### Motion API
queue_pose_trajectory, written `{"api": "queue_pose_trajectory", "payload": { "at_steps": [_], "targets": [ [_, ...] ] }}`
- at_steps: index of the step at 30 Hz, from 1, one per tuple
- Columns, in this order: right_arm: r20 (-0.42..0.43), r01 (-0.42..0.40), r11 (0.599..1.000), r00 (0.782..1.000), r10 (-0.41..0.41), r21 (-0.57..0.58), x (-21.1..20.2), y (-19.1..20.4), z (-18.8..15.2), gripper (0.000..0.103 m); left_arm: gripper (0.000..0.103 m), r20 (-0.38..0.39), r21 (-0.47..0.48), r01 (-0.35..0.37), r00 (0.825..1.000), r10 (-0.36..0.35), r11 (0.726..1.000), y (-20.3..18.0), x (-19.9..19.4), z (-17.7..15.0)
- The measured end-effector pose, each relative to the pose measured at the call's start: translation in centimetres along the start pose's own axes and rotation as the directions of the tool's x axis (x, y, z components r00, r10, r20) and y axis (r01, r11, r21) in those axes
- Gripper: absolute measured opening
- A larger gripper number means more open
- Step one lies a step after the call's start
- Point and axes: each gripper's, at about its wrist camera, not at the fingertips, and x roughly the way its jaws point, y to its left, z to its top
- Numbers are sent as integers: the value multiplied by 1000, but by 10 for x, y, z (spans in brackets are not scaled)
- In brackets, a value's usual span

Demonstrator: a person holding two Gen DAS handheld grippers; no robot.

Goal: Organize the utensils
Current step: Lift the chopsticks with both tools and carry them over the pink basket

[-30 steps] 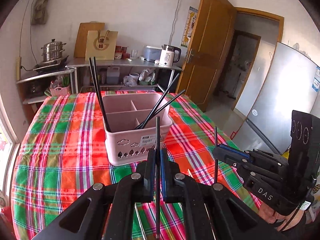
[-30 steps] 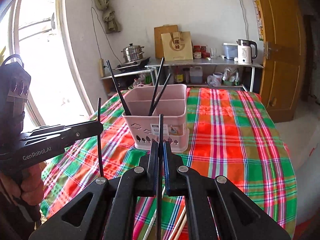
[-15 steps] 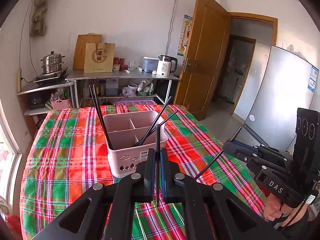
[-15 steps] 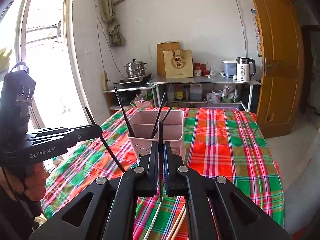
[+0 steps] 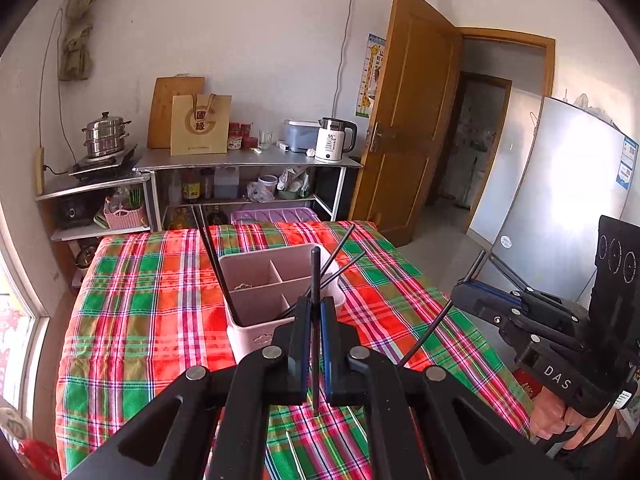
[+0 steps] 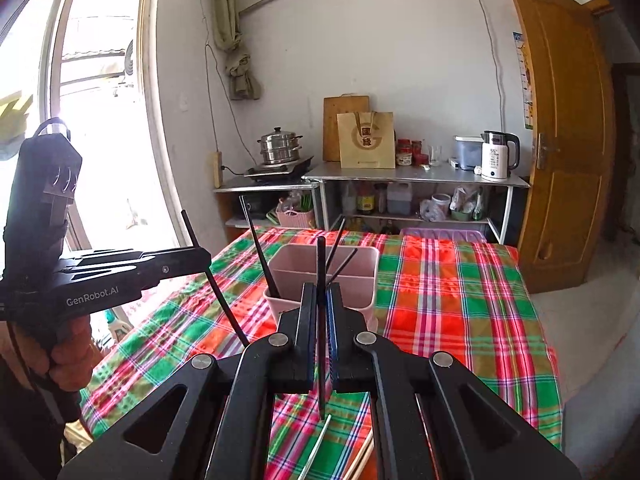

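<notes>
A pink divided utensil holder (image 5: 276,280) stands mid-table on the plaid cloth and holds several black chopsticks; it also shows in the right wrist view (image 6: 352,280). My left gripper (image 5: 316,308) is shut on a black chopstick (image 5: 315,272), held upright above the table in front of the holder. My right gripper (image 6: 320,300) is shut on another black chopstick (image 6: 321,264), also raised. In each view the other gripper appears at the side with its chopstick slanting: the right one (image 5: 464,296) and the left one (image 6: 200,258).
More utensils (image 6: 320,448) lie on the cloth (image 5: 140,320) near the table's front edge, under the grippers. Metal shelves with a kettle (image 5: 334,140), a steamer pot (image 5: 106,134) and a paper bag stand behind the table. An open wooden door (image 5: 412,120) is at right.
Both grippers have lifted and pulled back from the holder, each carrying its chopstick; the holder now looks smaller and farther. The chopsticks seen in the other hand have tilted from upright to slanting.
</notes>
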Motion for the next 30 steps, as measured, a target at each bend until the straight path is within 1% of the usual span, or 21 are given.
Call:
{"api": "queue_pose_trajectory", "payload": {
  "at_steps": [11,18,24,30],
  "targets": [
    [77,-33,999,996,34,-19,17,11,51,5,4,62,7,-35,997,35,999,16,-11,63],
    [117,-43,999,992,42,-1,34,10,80,5,4,96,10,-77,992,76,997,28,-5,97],
    [130,-40,999,991,40,0,53,12,90,5,4,97,-9,-79,992,80,997,43,14,106],
    [98,-32,999,995,31,10,82,9,82,5,4,72,-25,-73,995,74,997,57,41,95]
  ]
}}
